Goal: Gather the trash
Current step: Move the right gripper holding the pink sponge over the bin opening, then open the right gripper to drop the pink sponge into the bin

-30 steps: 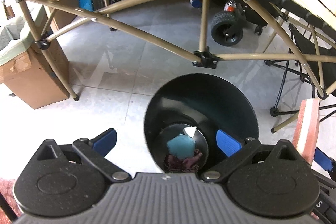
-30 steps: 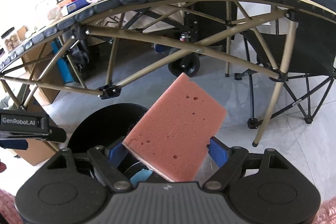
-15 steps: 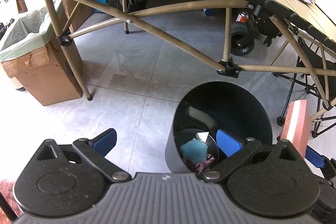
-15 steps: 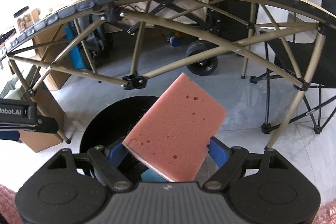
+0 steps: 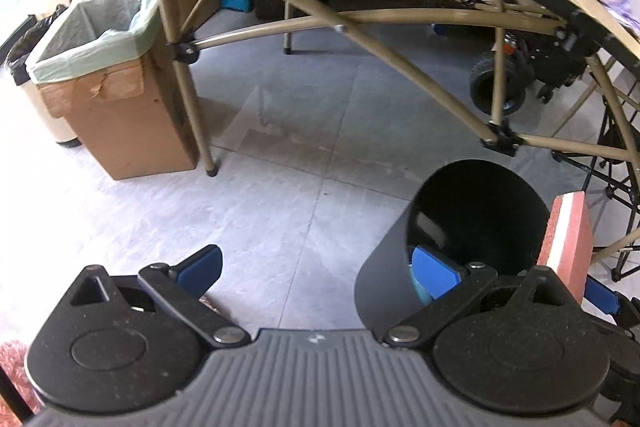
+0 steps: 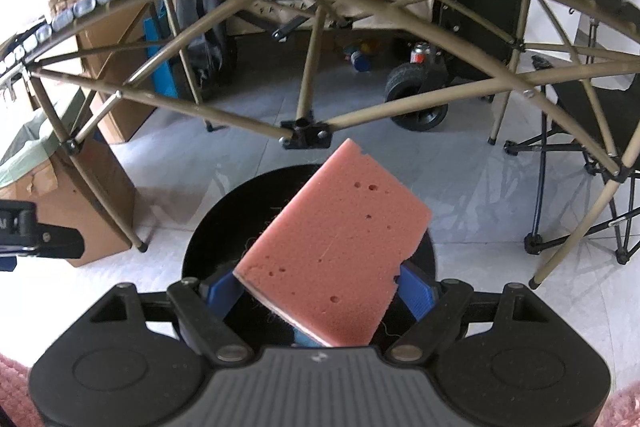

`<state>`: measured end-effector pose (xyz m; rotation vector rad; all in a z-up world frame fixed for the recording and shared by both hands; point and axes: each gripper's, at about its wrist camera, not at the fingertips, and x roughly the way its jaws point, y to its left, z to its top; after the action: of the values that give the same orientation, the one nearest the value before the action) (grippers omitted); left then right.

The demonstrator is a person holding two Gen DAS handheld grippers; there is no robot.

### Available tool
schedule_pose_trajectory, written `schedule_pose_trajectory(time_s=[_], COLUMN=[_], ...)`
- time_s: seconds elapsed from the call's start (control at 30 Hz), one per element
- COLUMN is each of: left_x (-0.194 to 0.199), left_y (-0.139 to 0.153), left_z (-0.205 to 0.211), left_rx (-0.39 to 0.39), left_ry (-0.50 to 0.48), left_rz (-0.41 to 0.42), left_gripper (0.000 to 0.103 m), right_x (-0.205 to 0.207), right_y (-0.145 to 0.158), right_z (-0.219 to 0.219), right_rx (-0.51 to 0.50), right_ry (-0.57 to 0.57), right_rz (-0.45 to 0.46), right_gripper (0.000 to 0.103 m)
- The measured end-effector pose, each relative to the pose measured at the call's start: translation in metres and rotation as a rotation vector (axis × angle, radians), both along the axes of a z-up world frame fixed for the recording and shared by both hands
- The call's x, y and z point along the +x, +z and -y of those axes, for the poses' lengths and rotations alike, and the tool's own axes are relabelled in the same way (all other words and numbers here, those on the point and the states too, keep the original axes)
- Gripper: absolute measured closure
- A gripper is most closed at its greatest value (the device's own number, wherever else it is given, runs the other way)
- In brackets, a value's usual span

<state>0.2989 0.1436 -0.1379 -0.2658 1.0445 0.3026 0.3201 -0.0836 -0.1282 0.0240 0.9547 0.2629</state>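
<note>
The right gripper (image 6: 320, 291) clamps its jaws on a pink sponge (image 6: 340, 251), held tilted over the black bin (image 6: 208, 239); the left gripper (image 5: 316, 267) hangs beside it, jaws apart and empty.

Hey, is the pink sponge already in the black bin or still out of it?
Out. The pink sponge is clamped in the right tongs, held above the black bin's open mouth.
</note>
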Motion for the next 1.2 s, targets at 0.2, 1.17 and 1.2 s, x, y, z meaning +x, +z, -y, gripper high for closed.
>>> schedule_pose_trajectory(time_s=[0.2, 1.17, 1.2], left_x=[-0.004, -0.002, -0.002], left_y=[-0.005, -0.019, -0.019], left_z=[-0.014, -0.022, -0.022], left_rx=[0.002, -0.002, -0.002], left_ry=[0.024, 0.029, 0.029], left_rz=[-0.012, -0.066, -0.066], left_gripper=[0.0, 0.0, 0.0], right_x=[0.006, 0.03, 0.03], right_y=[-0.007, -0.024, -0.024], right_z=[-0.013, -0.031, -0.03], right_rx=[-0.017, -0.051, -0.049], right_ry=[0.005, 0.009, 0.008], right_rz=[-0.028, -0.162, -0.167], right_gripper=[0.021, 0.013, 0.012])
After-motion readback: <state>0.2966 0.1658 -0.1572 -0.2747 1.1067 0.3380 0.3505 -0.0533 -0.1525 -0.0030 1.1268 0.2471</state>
